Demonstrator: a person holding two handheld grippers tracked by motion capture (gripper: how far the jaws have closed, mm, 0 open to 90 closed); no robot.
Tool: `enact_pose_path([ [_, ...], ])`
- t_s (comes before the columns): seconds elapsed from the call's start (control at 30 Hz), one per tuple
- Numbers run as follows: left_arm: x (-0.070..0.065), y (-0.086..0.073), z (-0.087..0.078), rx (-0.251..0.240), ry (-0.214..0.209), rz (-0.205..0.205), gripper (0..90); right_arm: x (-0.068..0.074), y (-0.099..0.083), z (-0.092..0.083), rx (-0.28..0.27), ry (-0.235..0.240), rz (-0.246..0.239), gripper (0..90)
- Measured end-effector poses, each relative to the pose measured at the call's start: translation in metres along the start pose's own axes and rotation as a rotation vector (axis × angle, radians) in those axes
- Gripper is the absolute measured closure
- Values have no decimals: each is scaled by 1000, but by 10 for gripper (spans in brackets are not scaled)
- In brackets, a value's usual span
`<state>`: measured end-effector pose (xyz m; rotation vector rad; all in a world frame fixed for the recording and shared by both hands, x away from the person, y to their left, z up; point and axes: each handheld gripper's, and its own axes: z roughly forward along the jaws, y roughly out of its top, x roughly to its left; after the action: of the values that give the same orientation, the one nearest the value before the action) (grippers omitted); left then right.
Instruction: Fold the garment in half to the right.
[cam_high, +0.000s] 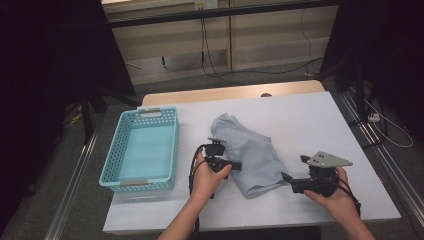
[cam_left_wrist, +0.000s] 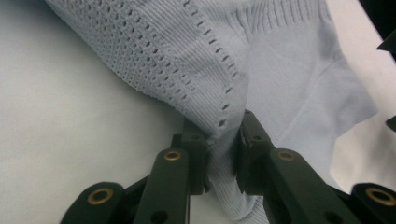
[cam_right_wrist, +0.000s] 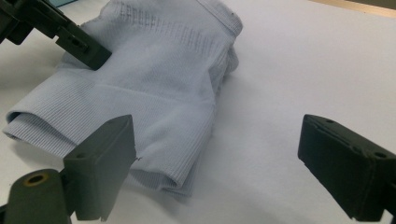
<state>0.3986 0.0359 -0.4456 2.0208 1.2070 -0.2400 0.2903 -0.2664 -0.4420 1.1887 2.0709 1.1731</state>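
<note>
Between the jaws of the left gripper (cam_left_wrist: 223, 154), a fold of the pale blue knit garment (cam_high: 250, 152) on the table is pinched. To its right, the right gripper (cam_right_wrist: 217, 163) is held spread, unladen; the near hem should be clamped before lifting.

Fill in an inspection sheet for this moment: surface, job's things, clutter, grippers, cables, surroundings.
Surface: white table, wooden strip along the far edge.
Job's things: pale blue knit garment, folded, lying mid-table; blue basket at the left, nothing in it.
Clutter: nothing seen.
Grippers: left gripper pinches the garment's edge between its pads; right gripper wide open beside the garment's near end, holding nothing.
Cables: black cable trails from the left gripper; more cables on the floor behind.
Surroundings: dark curtains both sides, pale wall panels behind, floor rails.
</note>
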Motion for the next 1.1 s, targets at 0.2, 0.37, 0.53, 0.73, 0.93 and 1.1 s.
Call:
enact_pose_path([
  [0.2,4,4,-10,22,-28,-21,772,-1,0,-1,-3,-1,0,111],
  [0.37,12,7,-19,32,-35,-55,770,0,0,-1,-2,0,1,111],
  [0.53,20,8,-30,42,-17,-61,766,0,0,-1,-3,-3,2,111],
  [0.73,29,9,-43,20,10,-77,756,1,0,-1,-2,2,0,111],
  [0.93,33,9,-47,2,32,-93,745,-1,0,-2,-4,-3,5,111],
  [1.1,34,9,-51,-17,51,-98,744,0,0,-1,-4,1,2,111],
])
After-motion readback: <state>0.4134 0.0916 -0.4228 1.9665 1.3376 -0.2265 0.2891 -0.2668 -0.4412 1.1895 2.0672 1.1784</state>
